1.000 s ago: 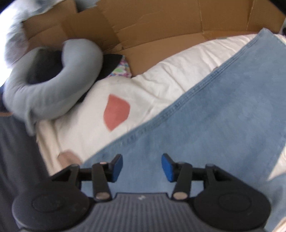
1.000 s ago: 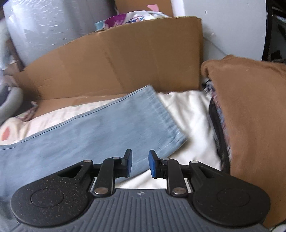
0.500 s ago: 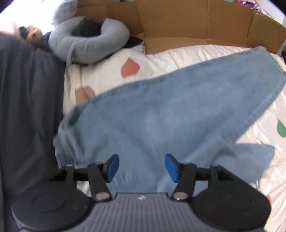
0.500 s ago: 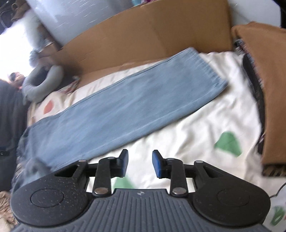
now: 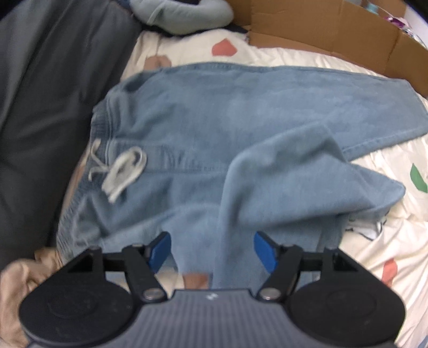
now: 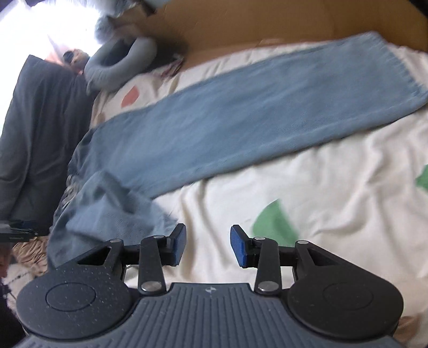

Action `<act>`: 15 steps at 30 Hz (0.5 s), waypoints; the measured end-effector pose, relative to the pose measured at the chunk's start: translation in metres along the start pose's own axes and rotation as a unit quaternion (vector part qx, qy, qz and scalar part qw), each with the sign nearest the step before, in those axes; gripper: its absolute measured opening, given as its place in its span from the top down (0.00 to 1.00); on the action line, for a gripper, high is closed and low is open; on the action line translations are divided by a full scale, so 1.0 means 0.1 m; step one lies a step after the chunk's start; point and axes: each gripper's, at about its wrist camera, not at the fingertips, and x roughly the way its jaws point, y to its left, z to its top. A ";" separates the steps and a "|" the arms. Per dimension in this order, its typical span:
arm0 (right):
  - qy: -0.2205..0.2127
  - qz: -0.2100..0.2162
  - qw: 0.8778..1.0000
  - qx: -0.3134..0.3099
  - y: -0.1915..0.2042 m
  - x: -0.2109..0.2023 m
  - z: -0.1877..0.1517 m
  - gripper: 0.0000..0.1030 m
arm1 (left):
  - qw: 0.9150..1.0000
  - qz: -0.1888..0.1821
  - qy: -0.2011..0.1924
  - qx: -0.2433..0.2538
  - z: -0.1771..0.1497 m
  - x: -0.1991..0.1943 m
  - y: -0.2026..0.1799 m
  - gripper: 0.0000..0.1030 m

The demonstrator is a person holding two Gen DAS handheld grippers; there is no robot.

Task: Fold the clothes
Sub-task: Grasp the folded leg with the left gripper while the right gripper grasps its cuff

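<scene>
Bedsheet (image 5: 334,61): only left view shows trousers' (image 5: 214,120) drawstring (image 5: 123,171).

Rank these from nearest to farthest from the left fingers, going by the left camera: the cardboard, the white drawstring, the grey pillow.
1. Drawstring: left of centre on the jeans' waistband, just beyond the left gripper.
2. Pillow: top edge, past the jeans.
3. Cardboard: top right; hard to rank against the pillow.
</scene>
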 end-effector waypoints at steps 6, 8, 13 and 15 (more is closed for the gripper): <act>0.046 0.055 0.997 -0.005 0.17 0.38 -0.08 0.46 | 0.999 -0.005 0.018 -0.046 -0.36 0.21 0.05 0.31; 0.064 0.065 0.996 -0.002 0.20 0.52 -0.11 0.44 | 0.998 -0.012 0.014 -0.053 -0.44 0.25 0.04 0.31; 0.110 0.098 0.987 0.061 0.15 0.91 -0.12 0.44 | 0.996 -0.031 0.004 -0.078 -0.55 0.28 0.00 0.45; 0.118 0.101 0.985 0.071 0.15 1.04 -0.10 0.45 | 0.996 -0.038 0.000 -0.084 -0.58 0.28 -0.03 0.51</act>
